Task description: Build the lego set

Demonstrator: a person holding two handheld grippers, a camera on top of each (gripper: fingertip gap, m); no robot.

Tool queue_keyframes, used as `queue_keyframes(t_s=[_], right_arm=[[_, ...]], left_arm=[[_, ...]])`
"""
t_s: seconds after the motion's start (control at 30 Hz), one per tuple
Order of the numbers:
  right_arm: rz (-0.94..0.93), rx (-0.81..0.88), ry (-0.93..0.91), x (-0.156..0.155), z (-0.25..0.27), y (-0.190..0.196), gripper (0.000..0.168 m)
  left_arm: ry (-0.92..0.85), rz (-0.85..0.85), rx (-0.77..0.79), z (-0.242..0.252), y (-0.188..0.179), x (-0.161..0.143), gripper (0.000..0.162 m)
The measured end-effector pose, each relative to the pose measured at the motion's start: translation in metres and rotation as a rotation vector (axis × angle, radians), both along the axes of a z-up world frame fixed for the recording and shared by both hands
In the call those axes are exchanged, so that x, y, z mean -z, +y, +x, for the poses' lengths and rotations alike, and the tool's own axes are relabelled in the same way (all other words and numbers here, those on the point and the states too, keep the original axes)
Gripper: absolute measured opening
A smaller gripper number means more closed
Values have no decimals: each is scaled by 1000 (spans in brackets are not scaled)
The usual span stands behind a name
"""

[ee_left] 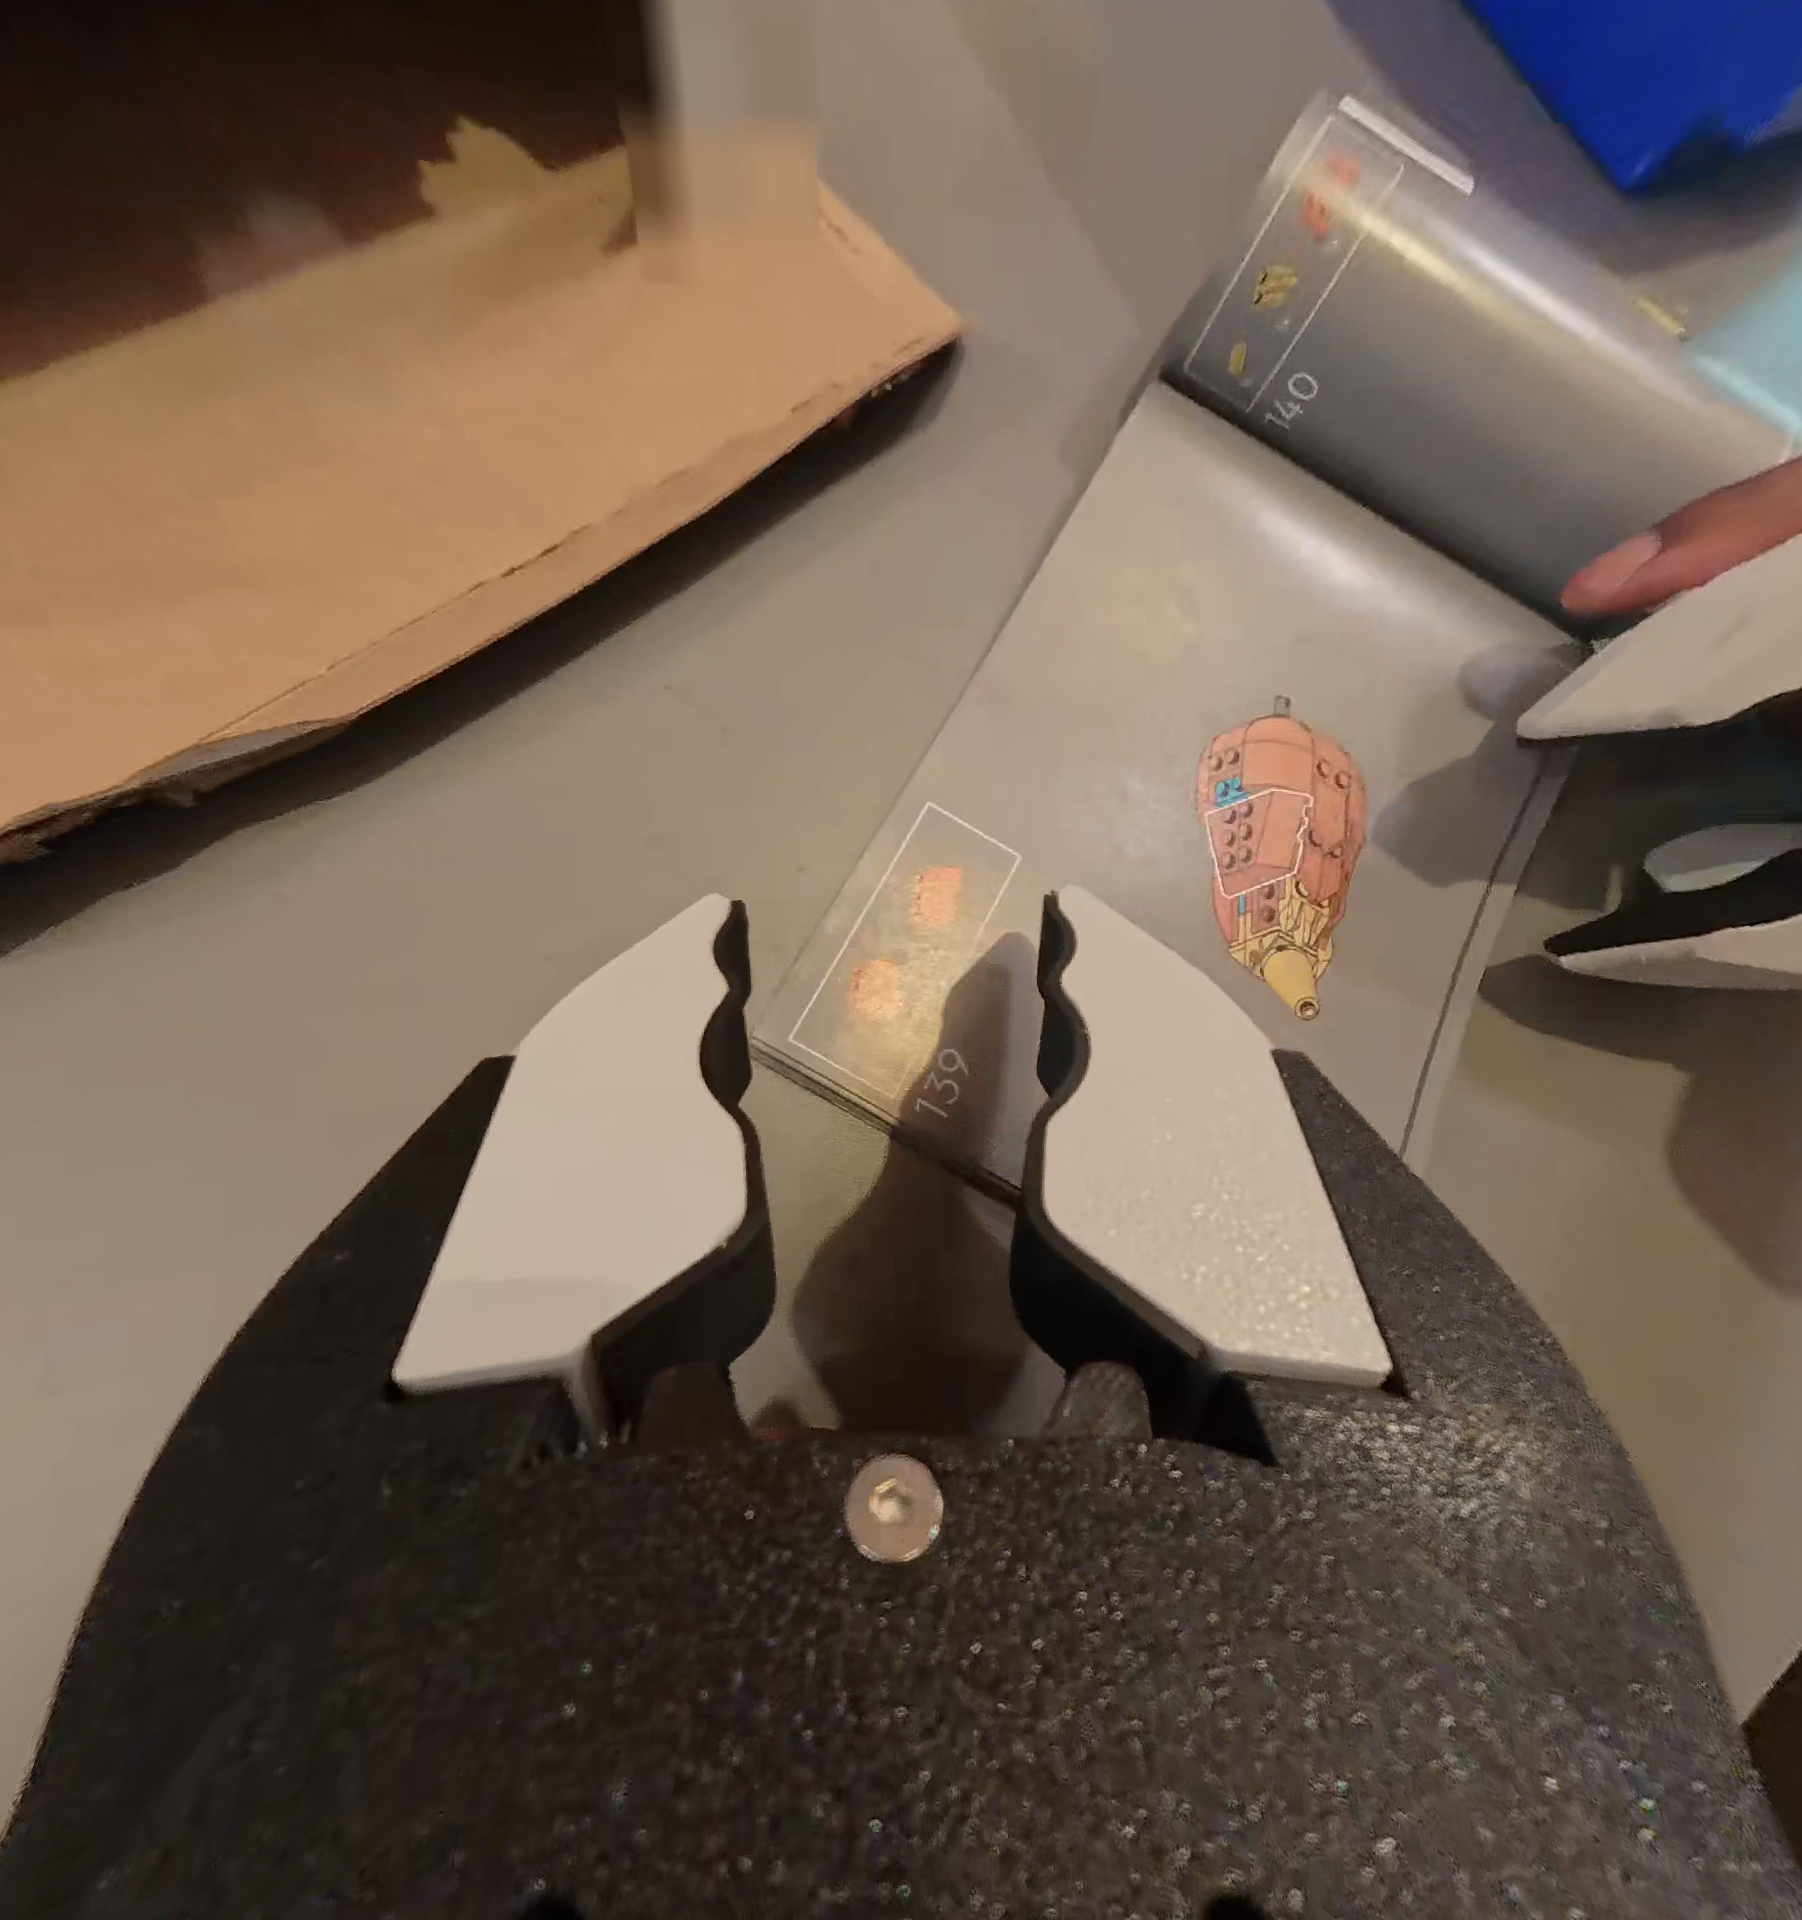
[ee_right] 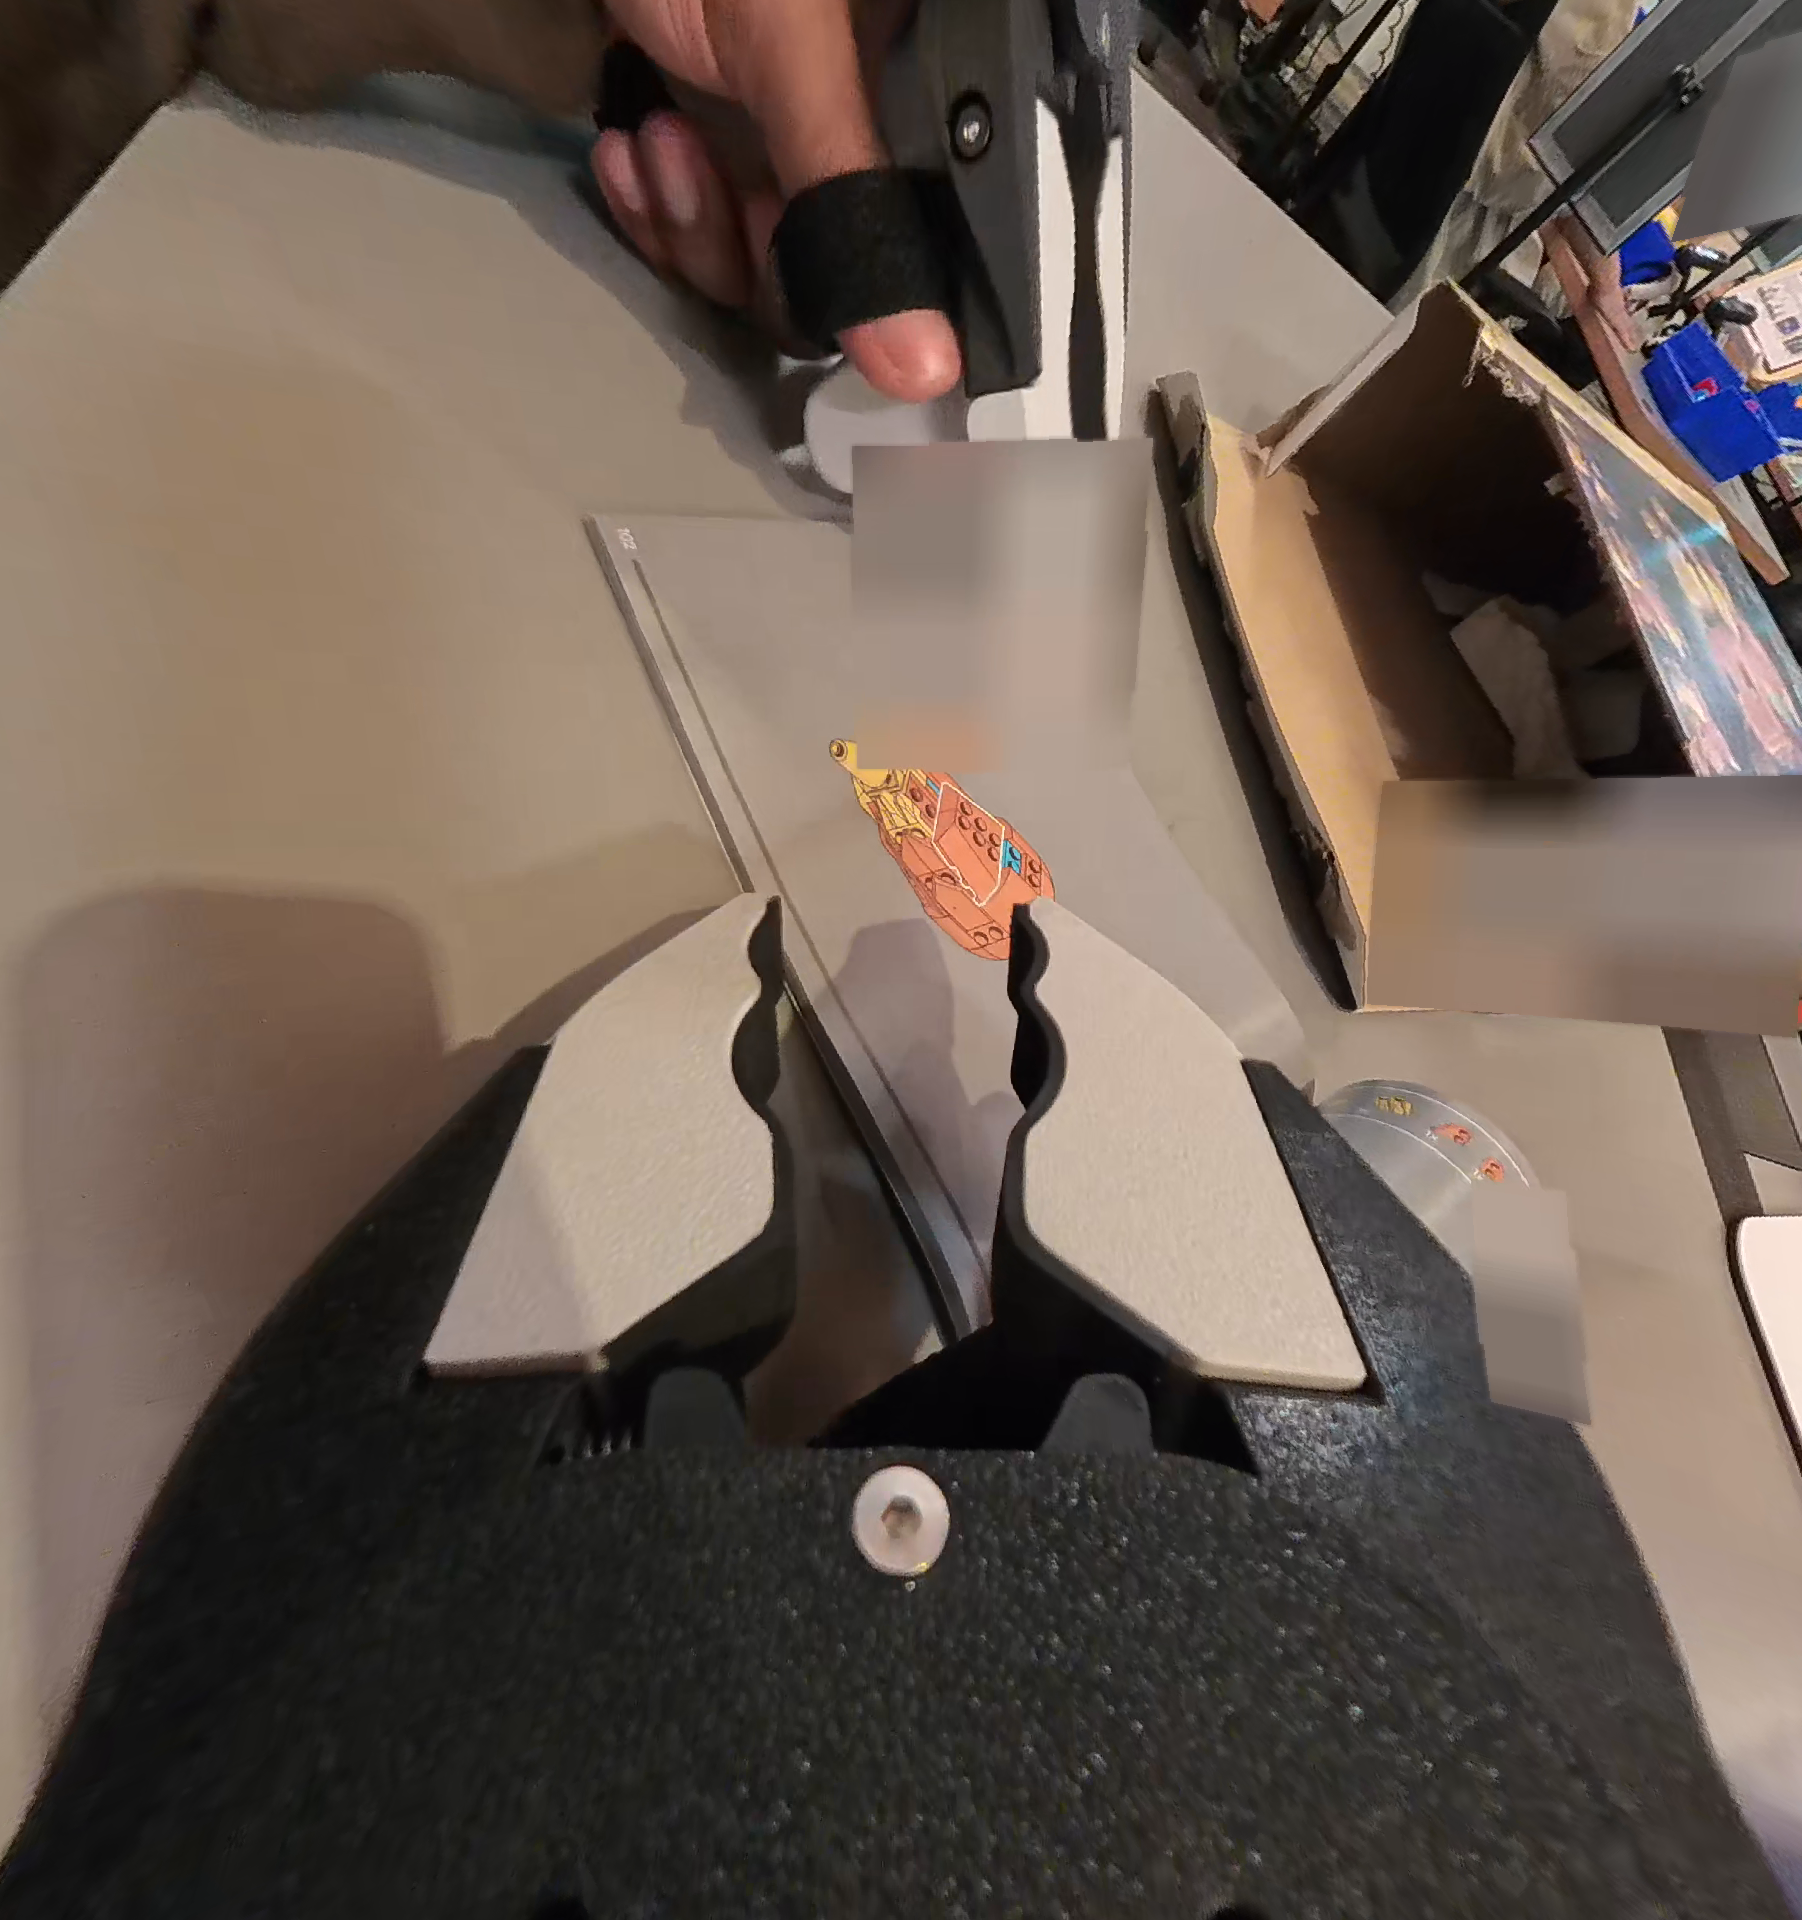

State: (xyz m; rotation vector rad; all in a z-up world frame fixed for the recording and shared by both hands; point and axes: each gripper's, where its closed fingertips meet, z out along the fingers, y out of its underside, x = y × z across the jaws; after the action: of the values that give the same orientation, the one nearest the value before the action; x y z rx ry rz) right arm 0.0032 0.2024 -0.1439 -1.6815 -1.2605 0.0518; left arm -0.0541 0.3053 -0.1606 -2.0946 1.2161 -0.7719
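An open instruction booklet [ee_left: 1136, 665] lies on the grey table, showing a drawing of an orange model [ee_left: 1281, 852]. My left gripper [ee_left: 895, 912] is open and empty, hovering over the booklet's near left corner. My right gripper [ee_left: 1536, 836] comes in from the right edge, jaws apart over the page, with a fingertip [ee_left: 1645, 566] above it. In the right wrist view my right gripper [ee_right: 897, 920] is open, and the booklet's edge [ee_right: 710, 748] runs under the gap between its jaws. The same drawing [ee_right: 949, 862] lies just past its tips. A strapped hand [ee_right: 845, 260] holds the left gripper's handle [ee_right: 970, 187].
An open cardboard box [ee_right: 1292, 665] with white packing inside stands beside the booklet; its flap [ee_left: 377, 488] lies at the left. The booklet's far pages [ee_left: 1479, 364] curl upward. A blue object [ee_left: 1655, 83] sits at the far corner. A white object [ee_right: 1801, 1351] lies at the right edge.
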Motion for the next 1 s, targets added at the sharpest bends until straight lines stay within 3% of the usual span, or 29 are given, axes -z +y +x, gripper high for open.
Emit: queue_keyframes(t_s=[0.37,0.5,0.77,1.0], right_arm=[[8,65,-9,1,4,9,35],[13,70,-17,1,4,10,32],[19,68,-21,1,4,9,31],[19,75,-23,1,4,10,31]], left_arm=[[-71,-83,144,5,-19,-6,50],[-94,-79,117,4,-16,-9,49],[54,16,56,-2,-7,4,66],[64,12,110,-2,-17,4,66]])
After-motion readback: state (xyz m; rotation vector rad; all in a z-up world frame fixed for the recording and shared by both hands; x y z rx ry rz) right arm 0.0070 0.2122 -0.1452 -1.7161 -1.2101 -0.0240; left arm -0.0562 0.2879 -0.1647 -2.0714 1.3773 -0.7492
